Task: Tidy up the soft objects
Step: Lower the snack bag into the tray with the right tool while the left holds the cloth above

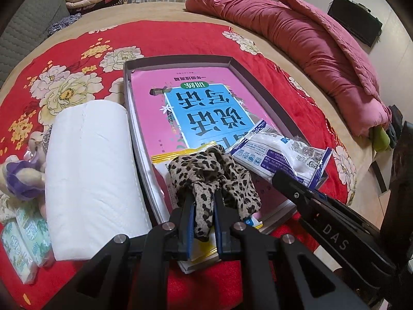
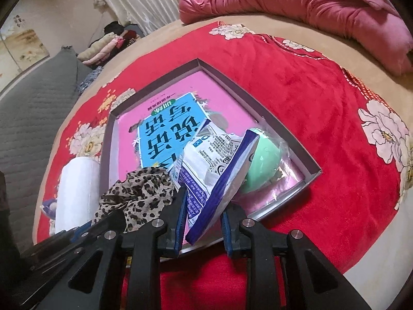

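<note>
Both grippers hang over the near end of the grey box [image 1: 178,60] lying on the bed's red blanket [image 1: 180,38]. The left gripper [image 1: 204,206] is clenched on a leopard scarf [image 1: 214,175], which bunches up just ahead of its pads over the box's near left corner. The right gripper [image 2: 202,201] has a white-and-blue packet [image 2: 206,170] standing on edge between its jaws. Those jaws look slightly parted, and I cannot tell whether the pads press on it. The packet's long axis runs away from that gripper, toward the middle of the box, so it only has to tip forward to lie flat inside.

In the box there is a pink book [image 1: 185,95] covering the floor, a yellow-edged packet [image 1: 161,161] under the scarf, and a green ball [image 2: 260,162] in clear wrap at the near right corner, touching the white-and-blue packet.

Outside, just left of the box, lie a paper roll [image 1: 90,170], a plush toy [image 1: 23,170] and two tissue packs [image 1: 23,230]. The left gripper is the nearer one for those.

A rolled pink quilt [image 1: 296,33] lies along the far side of the bed.
</note>
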Tool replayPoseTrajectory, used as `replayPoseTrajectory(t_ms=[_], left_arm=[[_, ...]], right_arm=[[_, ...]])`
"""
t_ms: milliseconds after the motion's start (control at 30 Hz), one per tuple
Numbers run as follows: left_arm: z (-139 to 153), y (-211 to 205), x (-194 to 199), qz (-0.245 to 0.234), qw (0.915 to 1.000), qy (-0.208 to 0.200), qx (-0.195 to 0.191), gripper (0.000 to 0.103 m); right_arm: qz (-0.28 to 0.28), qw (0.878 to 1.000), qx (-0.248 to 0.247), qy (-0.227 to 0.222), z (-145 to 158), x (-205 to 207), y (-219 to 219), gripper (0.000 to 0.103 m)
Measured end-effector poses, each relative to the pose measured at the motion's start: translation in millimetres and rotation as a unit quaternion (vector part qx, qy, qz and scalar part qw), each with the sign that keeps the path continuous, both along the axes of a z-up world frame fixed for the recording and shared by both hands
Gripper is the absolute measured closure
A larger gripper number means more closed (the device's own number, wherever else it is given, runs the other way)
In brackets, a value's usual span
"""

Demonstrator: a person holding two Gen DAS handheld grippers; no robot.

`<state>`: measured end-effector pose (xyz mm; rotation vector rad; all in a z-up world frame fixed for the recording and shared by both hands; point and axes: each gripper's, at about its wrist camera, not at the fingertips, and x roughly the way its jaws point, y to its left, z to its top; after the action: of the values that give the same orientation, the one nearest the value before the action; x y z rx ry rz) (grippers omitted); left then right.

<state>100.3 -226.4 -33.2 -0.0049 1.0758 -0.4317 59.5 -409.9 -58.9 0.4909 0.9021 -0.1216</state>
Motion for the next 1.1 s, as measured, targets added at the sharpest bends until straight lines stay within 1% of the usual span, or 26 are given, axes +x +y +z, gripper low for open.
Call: replayPoseTrajectory(t_ms=[167, 367, 467, 600, 700, 800, 933, 1100], left_arm=[[0, -1, 0, -0.001, 1.0000, 0.000, 0.000, 0.090], [-1, -1, 0, -0.001, 1.0000, 0.000, 0.001, 0.090], [-1, -1, 0, -0.001, 1.0000, 0.000, 0.000, 0.090], [-1, -1, 0, -0.001, 1.0000, 0.000, 0.000, 0.090], [-1, -1, 0, 0.000, 1.0000, 0.002, -0.002, 0.090], [-1, -1, 1, 0.001, 1.0000, 0.005, -0.004, 0.090], [-1, 1, 2, 0.004, 0.9999, 0.009, -0.011, 0.090], [1, -2, 0, 0.002, 1.0000, 0.003, -0.002, 0.089]], right_arm=[[-0.004, 1.000, 0.001, 0.013, -4, 2, -1, 0.076], [-0.016, 1.000, -0.009, 0.002, 2, -3, -1, 0.070], [-0.024, 1.000, -0.013, -0.007, 7, -7, -2, 0.065], [-0.031, 0.999, -0.017, -0.014, 13, -14, -1, 0.055], [-0.044, 0.998, -0.028, -0.032, 22, -23, 0, 0.053], [-0.058, 0.996, -0.040, -0.050, 30, -30, 1, 0.047], [-0.056, 0.996, -0.048, -0.049, 31, -30, 3, 0.046], [-0.059, 0.997, -0.038, -0.043, 27, -29, -1, 0.043]])
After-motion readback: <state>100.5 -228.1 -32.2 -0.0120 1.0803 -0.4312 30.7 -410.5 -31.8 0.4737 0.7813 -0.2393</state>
